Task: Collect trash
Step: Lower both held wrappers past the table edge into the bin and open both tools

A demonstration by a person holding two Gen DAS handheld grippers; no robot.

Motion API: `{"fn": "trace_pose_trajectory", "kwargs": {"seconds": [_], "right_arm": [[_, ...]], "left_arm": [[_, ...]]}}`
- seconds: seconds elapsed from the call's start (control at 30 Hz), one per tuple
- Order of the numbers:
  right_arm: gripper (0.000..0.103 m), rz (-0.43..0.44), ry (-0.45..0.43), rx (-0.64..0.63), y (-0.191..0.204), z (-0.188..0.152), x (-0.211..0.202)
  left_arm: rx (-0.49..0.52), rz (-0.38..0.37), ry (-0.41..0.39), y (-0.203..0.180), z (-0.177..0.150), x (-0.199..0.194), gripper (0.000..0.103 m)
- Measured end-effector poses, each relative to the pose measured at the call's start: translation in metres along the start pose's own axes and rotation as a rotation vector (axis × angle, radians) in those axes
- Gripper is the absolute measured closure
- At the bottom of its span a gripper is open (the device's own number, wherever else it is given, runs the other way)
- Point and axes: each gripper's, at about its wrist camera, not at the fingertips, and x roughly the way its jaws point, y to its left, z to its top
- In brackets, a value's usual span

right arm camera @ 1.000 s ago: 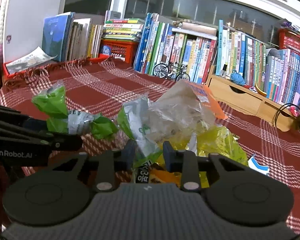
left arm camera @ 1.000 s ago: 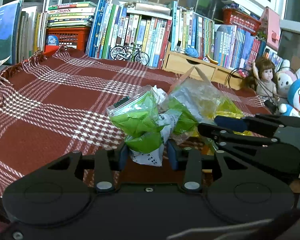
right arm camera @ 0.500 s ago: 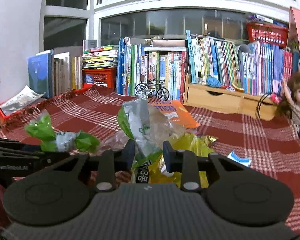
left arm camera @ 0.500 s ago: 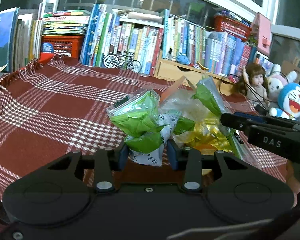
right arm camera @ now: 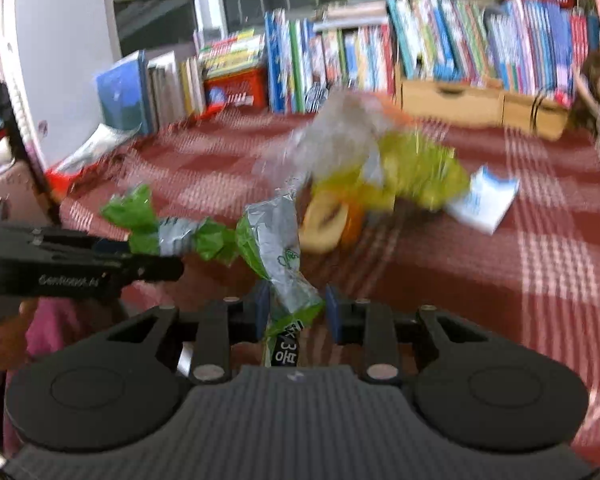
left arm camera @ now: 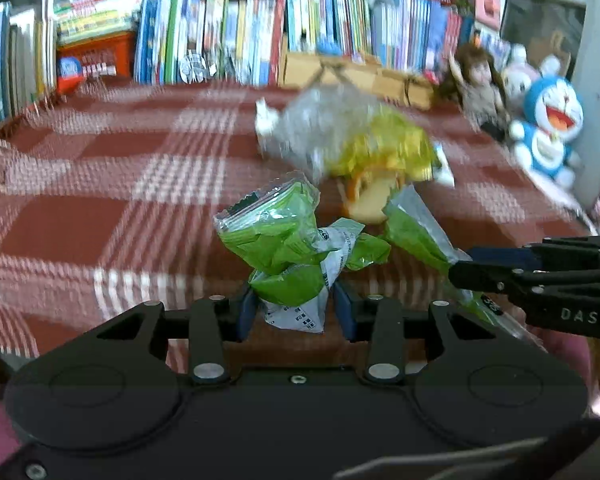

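Observation:
In the left wrist view my left gripper (left arm camera: 294, 312) is shut on a crumpled green wrapper (left arm camera: 284, 248), held above the red checked cloth (left arm camera: 100, 216). My right gripper (right arm camera: 296, 312) is shut on a silver-and-green wrapper (right arm camera: 274, 244); from the left wrist view this gripper (left arm camera: 540, 276) comes in from the right with its wrapper (left arm camera: 416, 224). The left gripper (right arm camera: 80, 268) shows at the left of the right wrist view with the green wrapper (right arm camera: 172, 234). Farther off on the cloth lies a trash pile: a clear plastic bag (left arm camera: 324, 124), a yellow wrapper (left arm camera: 384, 148) and a fruit peel (right arm camera: 324, 220).
A white-and-blue paper scrap (right arm camera: 484, 200) lies right of the pile. Rows of books (left arm camera: 228, 28), a red crate (left arm camera: 96, 56) and a wooden drawer box (right arm camera: 452, 100) line the far edge. A doll (left arm camera: 476, 80) and plush toys (left arm camera: 552, 120) sit at the right. Both views are motion-blurred.
Both grippers have drawn back and up from the trash pile with their wrappers still held. The pile now lies farther away on the cloth.

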Motion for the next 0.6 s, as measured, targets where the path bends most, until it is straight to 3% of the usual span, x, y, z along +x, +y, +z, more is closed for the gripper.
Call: {"fn": "trace_pose_trajectory", "kwargs": {"seconds": [0.33, 0.6], "right_arm": [[0.068, 0.043, 0.225, 0.095, 0.005, -0.066, 0.008], [0.068, 0.011, 0.353, 0.169, -0.009, -0.097, 0.034]], "left_arm": [[0.016, -0.028, 0.187, -0.005, -0.048, 0.014, 0.066], [0.033, -0.013, 0.275, -0.015, -0.073, 0.032, 0.081]]}}
